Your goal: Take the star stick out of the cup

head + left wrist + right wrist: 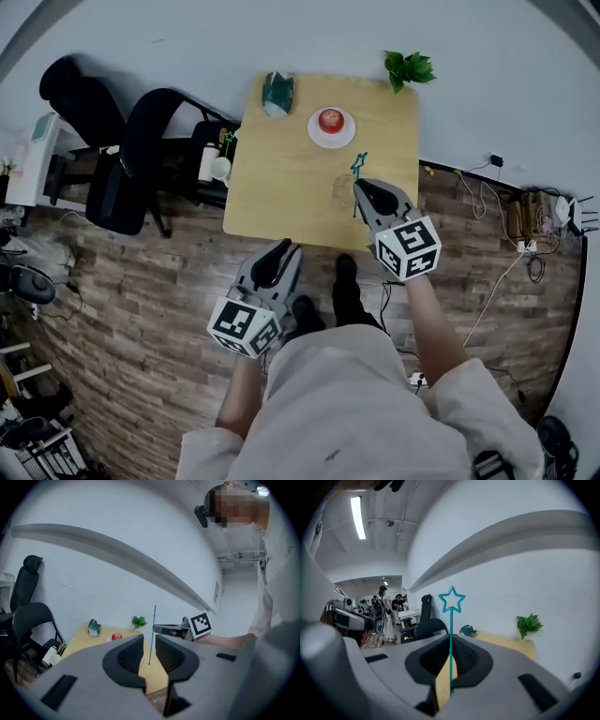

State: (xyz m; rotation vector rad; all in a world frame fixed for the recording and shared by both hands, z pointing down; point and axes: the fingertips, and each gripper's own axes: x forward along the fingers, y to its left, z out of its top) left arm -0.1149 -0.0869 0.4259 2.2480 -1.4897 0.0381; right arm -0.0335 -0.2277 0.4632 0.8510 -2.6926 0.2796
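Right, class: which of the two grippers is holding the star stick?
The right gripper: its jaws are shut on the thin teal star stick, star end up. The left gripper has nothing between its jaws.

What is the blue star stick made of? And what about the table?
The star stick looks like thin, smooth plastic, or maybe coated wire. It is one even teal colour and the star is just a hollow outline. The table looks like pale wood or wood-look board, with a matte, warm tan top.
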